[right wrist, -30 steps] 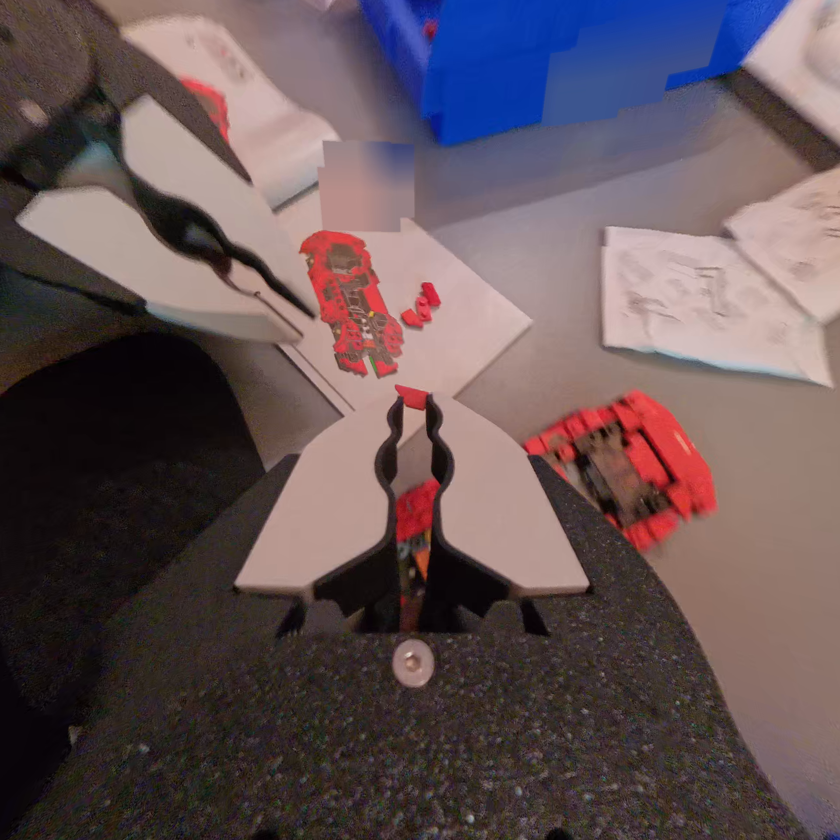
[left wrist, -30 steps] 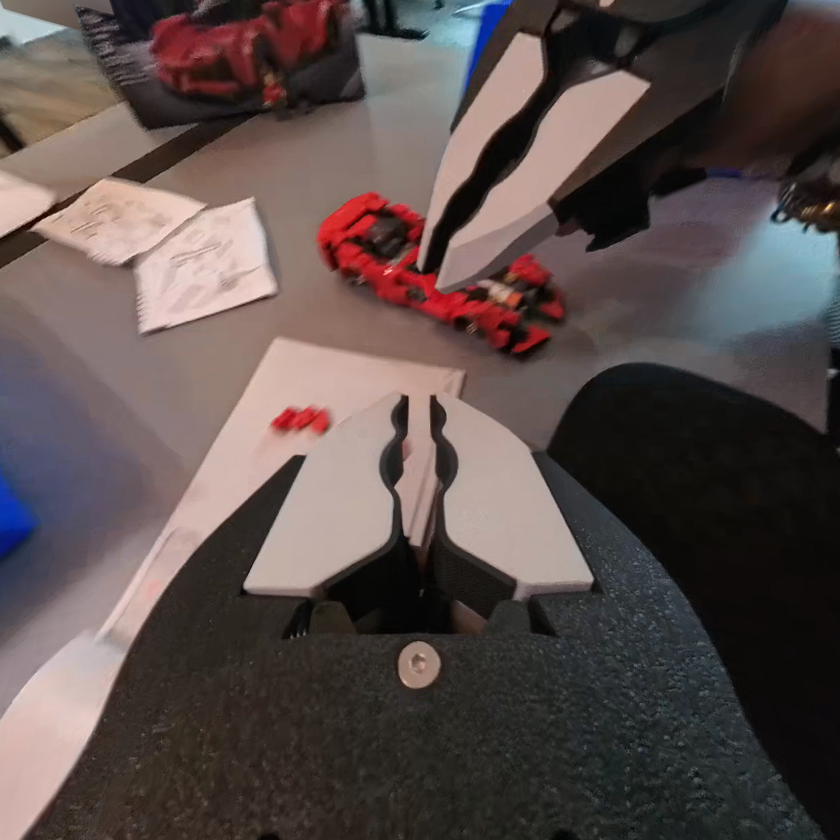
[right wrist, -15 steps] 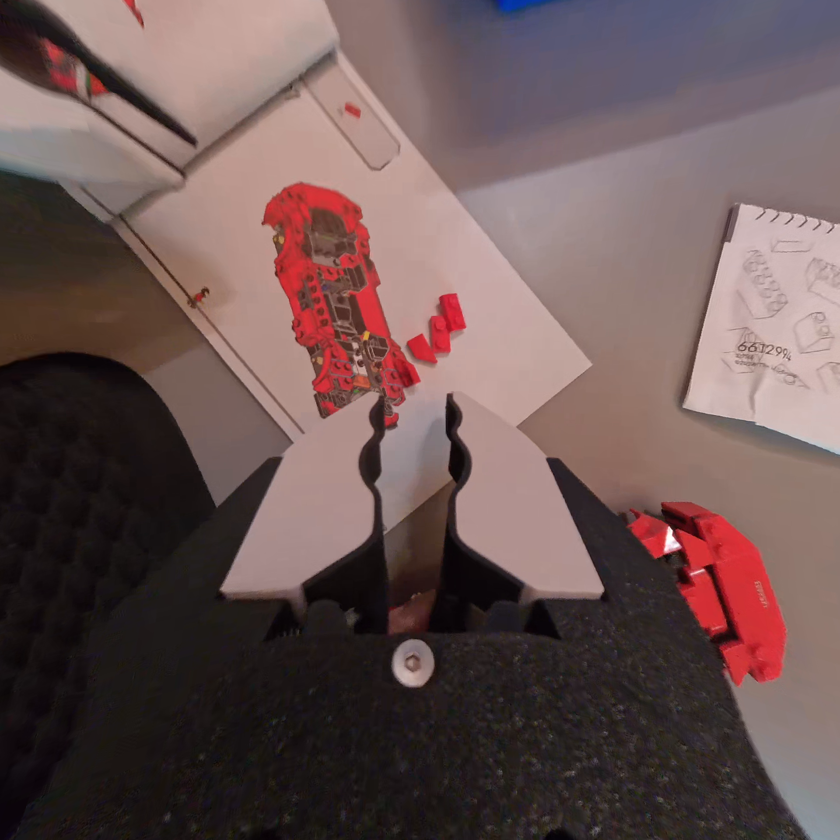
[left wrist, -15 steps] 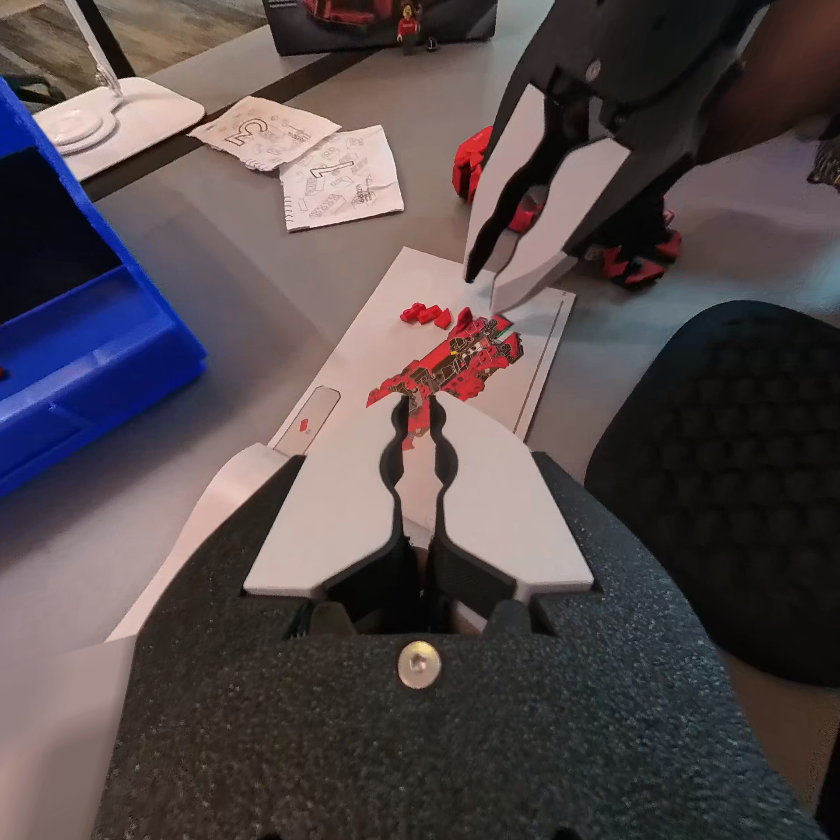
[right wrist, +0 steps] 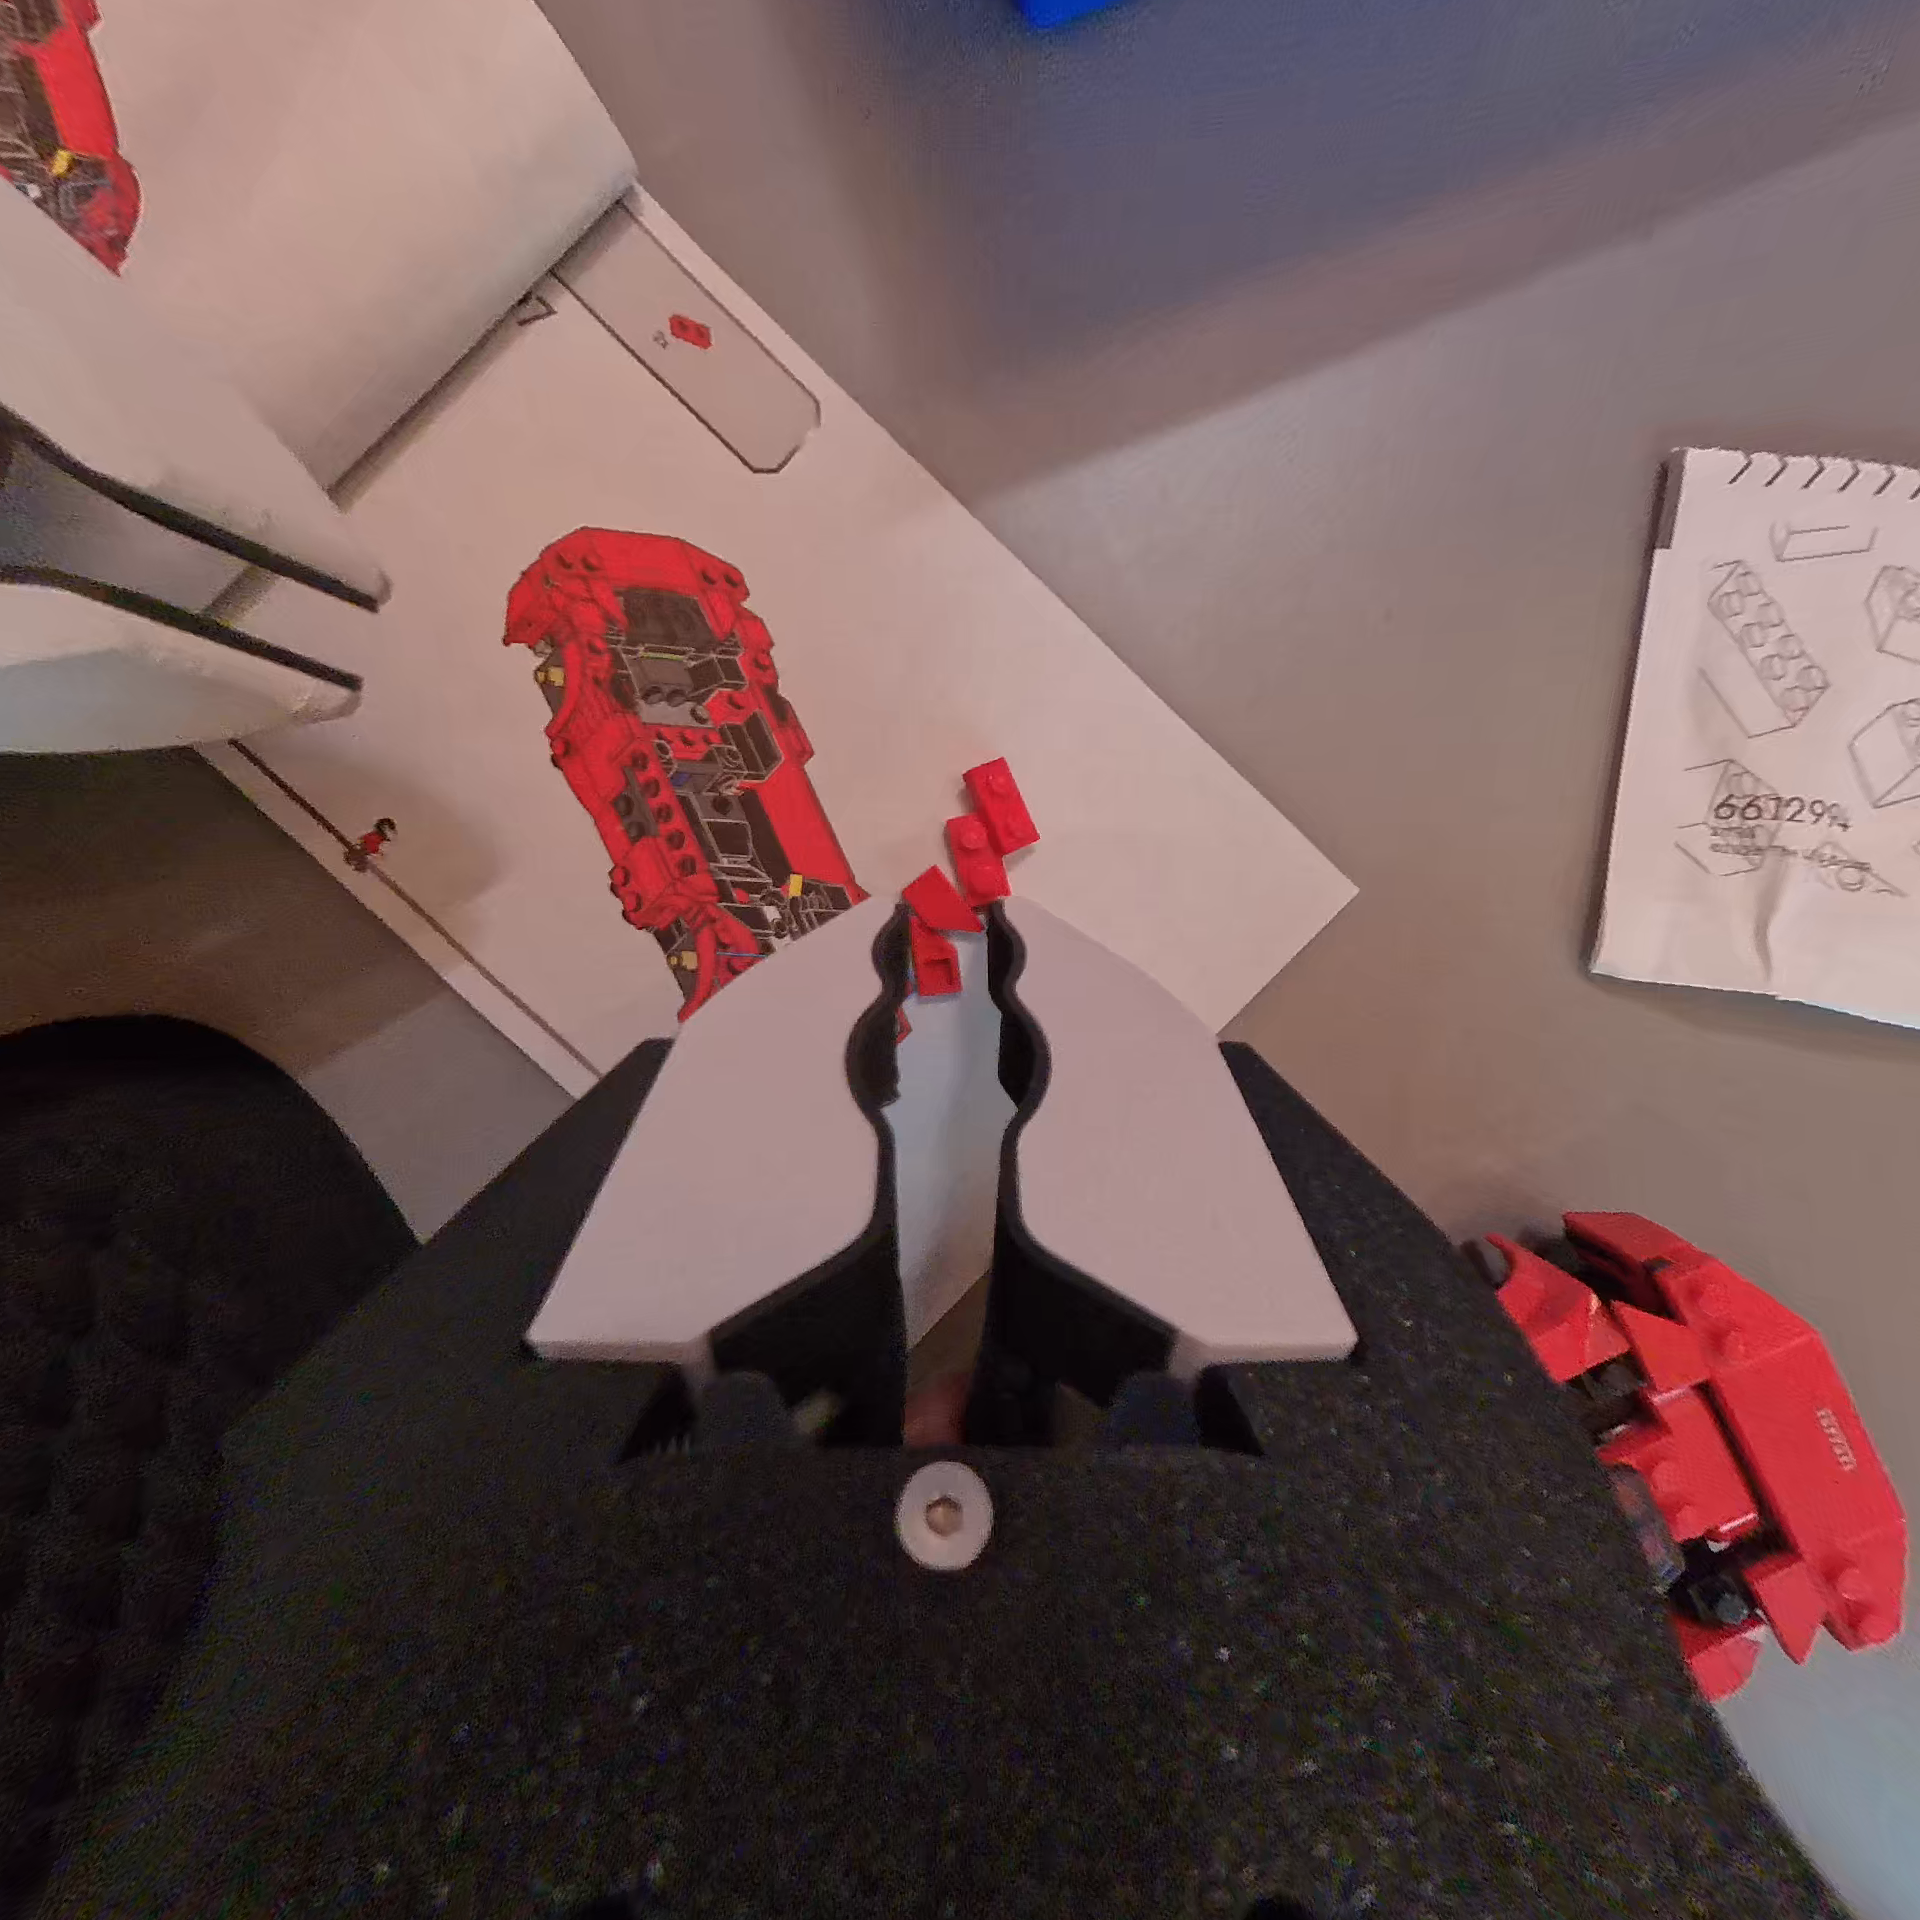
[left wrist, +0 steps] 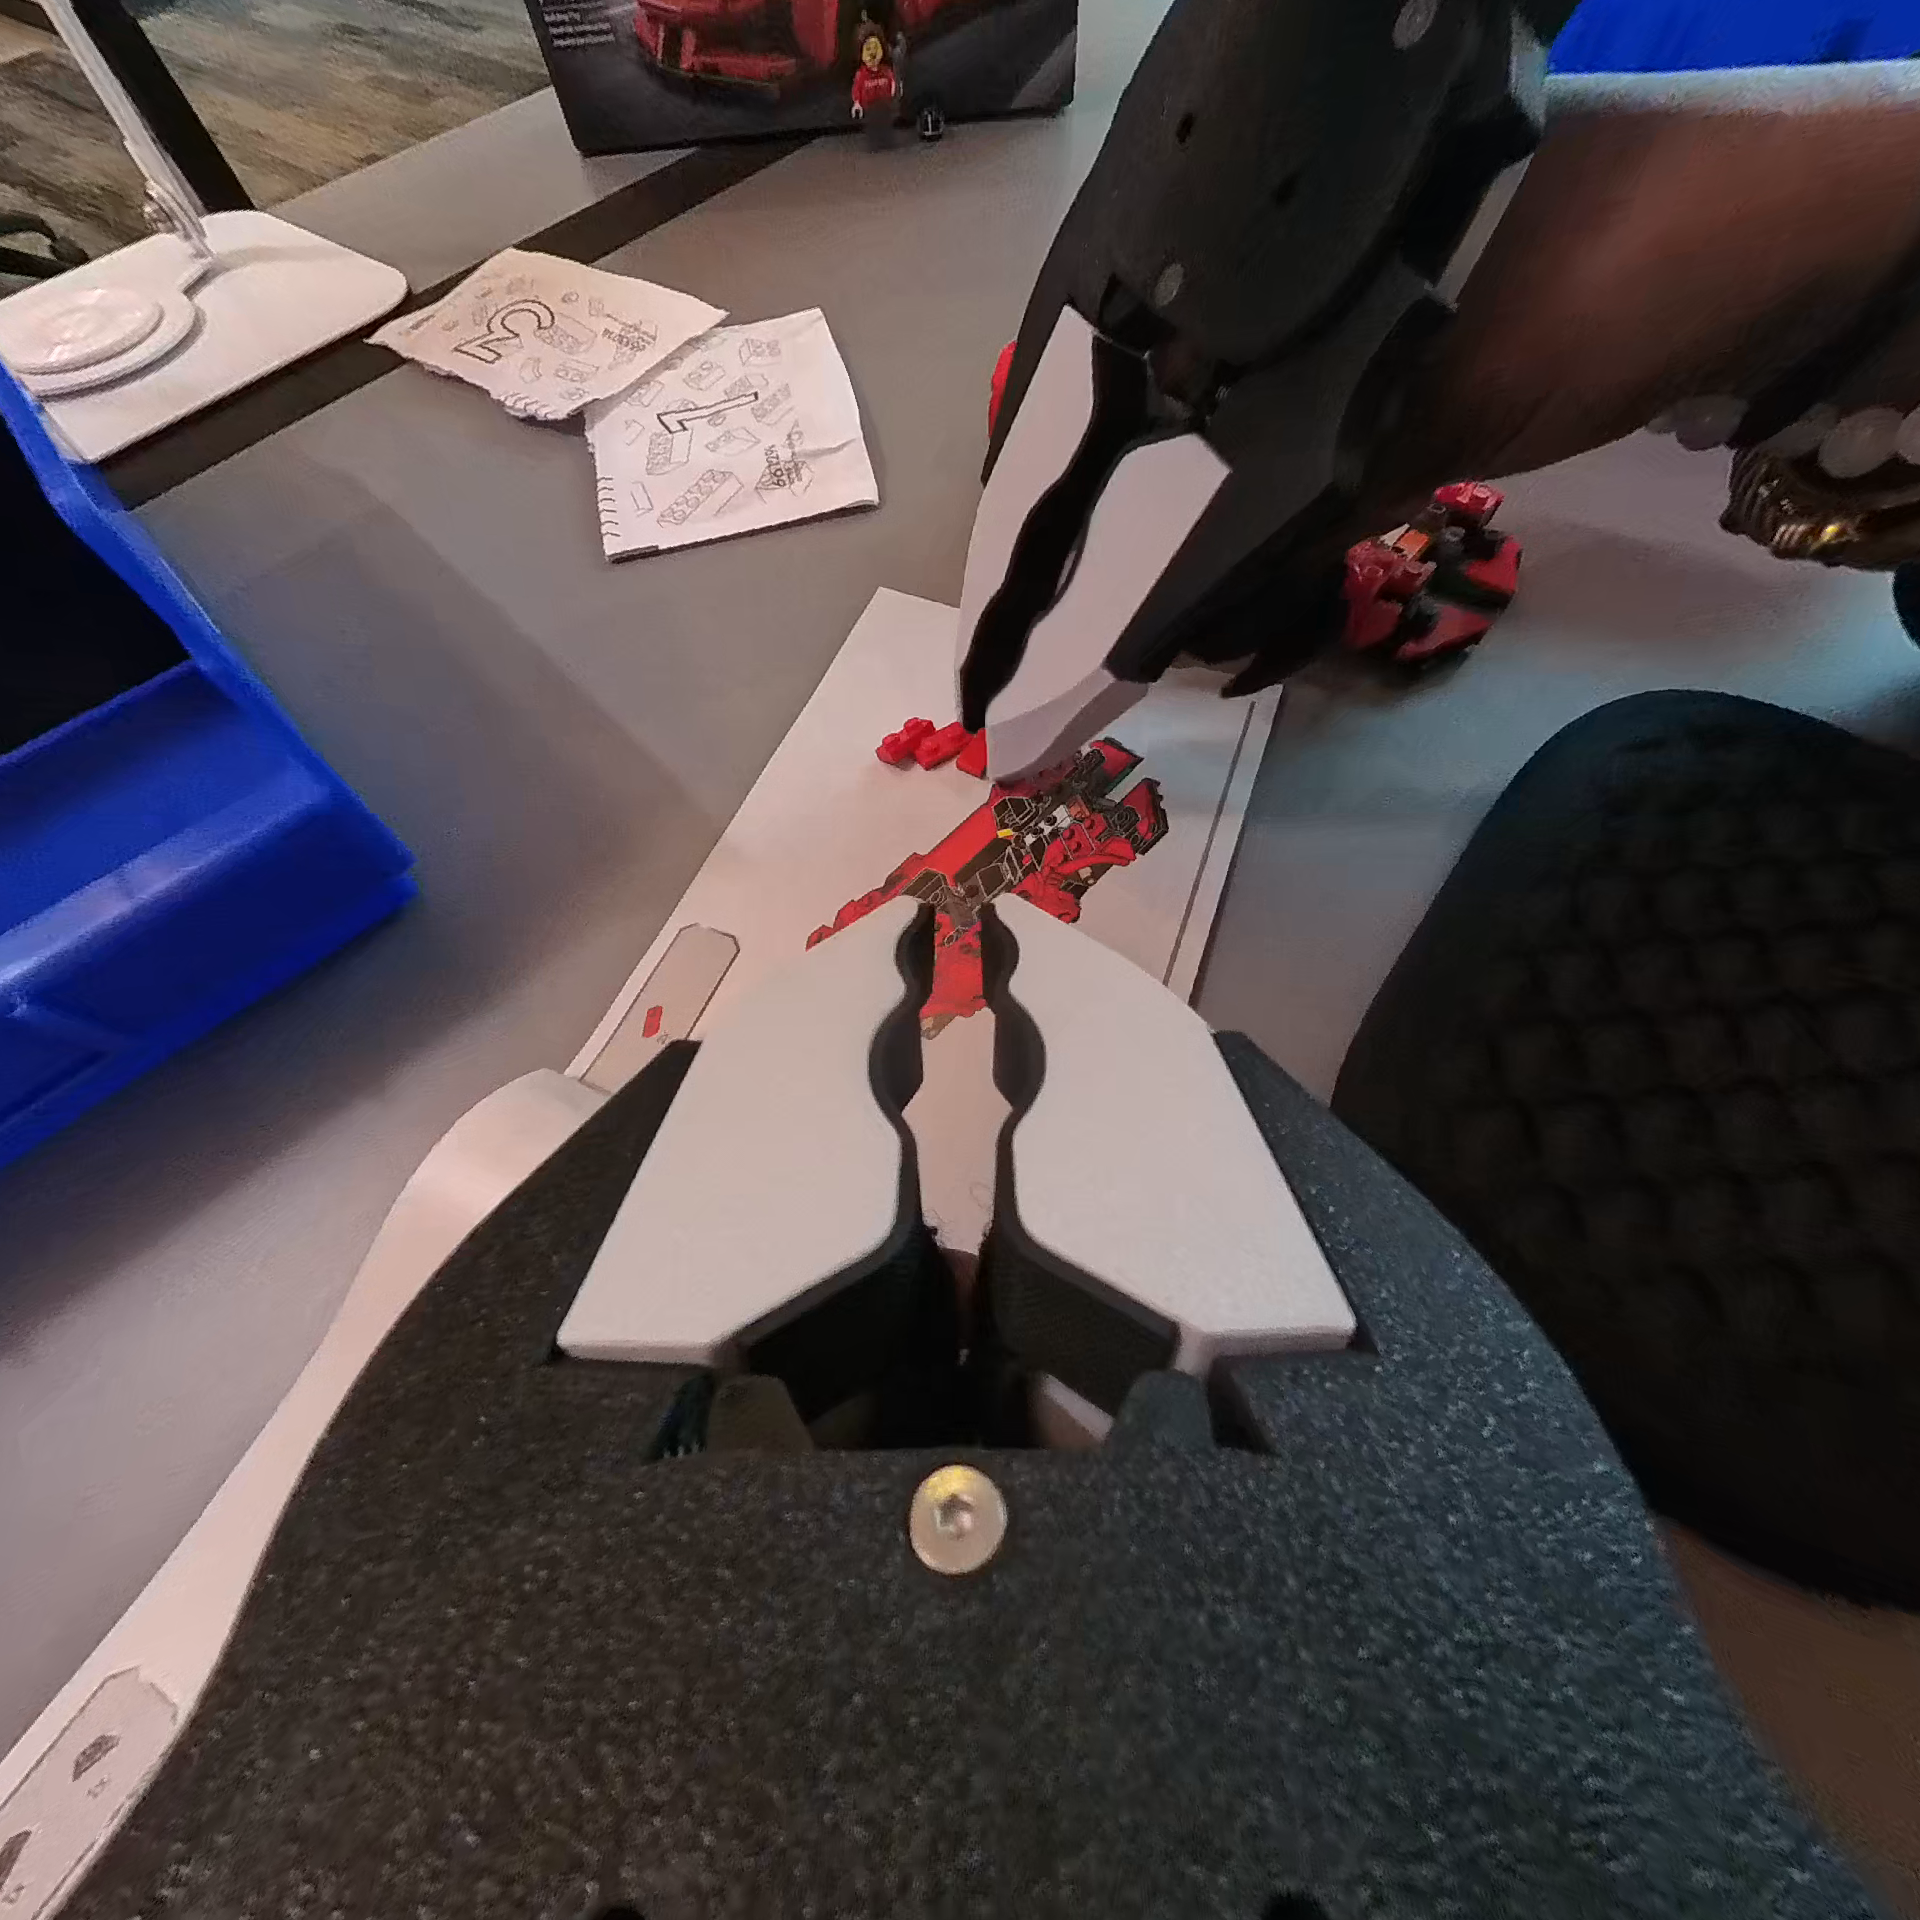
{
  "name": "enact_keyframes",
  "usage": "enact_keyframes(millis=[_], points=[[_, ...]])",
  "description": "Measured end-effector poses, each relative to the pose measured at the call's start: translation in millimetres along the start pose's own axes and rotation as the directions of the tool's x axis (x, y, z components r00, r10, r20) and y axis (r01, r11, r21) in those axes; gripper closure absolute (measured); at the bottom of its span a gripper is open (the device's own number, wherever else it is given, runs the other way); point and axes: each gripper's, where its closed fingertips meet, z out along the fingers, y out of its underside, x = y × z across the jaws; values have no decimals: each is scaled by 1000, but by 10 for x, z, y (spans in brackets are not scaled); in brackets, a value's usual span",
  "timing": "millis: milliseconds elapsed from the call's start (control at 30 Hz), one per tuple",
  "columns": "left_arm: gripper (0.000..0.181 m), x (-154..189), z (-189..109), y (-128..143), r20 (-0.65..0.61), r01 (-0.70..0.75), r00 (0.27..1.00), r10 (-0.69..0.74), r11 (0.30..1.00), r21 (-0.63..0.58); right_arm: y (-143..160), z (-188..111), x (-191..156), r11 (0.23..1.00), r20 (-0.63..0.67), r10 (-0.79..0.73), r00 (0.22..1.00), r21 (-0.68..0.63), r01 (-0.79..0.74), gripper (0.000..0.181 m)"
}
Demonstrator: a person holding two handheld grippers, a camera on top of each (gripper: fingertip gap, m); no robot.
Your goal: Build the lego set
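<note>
The open instruction booklet (left wrist: 831, 831) (right wrist: 1039, 623) lies on the grey table, with several small loose red pieces (left wrist: 920, 743) (right wrist: 987, 821) on its page. My right gripper (right wrist: 943, 920) (left wrist: 982, 732) has its tips down on the page, with the jaws drawn in on one small red piece (right wrist: 935, 966) at the near end of the row. My left gripper (left wrist: 956, 914) (right wrist: 364, 639) hovers over the booklet's printed car picture, shut to a narrow slit and empty. The part-built red car (left wrist: 1429, 582) (right wrist: 1745, 1455) sits on the table behind and to the right of the right gripper.
Two white paper bags (left wrist: 727, 436) (right wrist: 1787, 727) lie beyond the booklet. A blue bin (left wrist: 156, 831) stands at the left and a white lamp base (left wrist: 156, 322) behind it. The set box (left wrist: 800, 62) is at the back. A black padded chair seat (left wrist: 1662, 1091) is at the near right. Tip to tip, the grippers are about 9 cm apart.
The right gripper moved from the car to the booklet, opened its jaws, then narrowed them around a red piece on the page. The left gripper swung over the booklet, its jaws unchanged.
</note>
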Motion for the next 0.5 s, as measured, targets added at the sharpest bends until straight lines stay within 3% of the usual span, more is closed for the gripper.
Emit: enact_keyframes(millis=[133, 433, 500], points=[[173, 31, 40, 6, -12, -8, 1000, 8, 1000, -5, -17, 12, -34, 998, 2, -62, 998, 6, 62, 177], [173, 29, 64, -3, 3, -30, 1000, 30, 999, -17, -65, -86, -89, 986, 62, -162, 985, 55, 159, 174], [173, 34, 66, -16, 3, -27, 1000, 27, 1000, -12, -60, -100, -106, 979, 68, -202, 977, 49, 199, 181]])
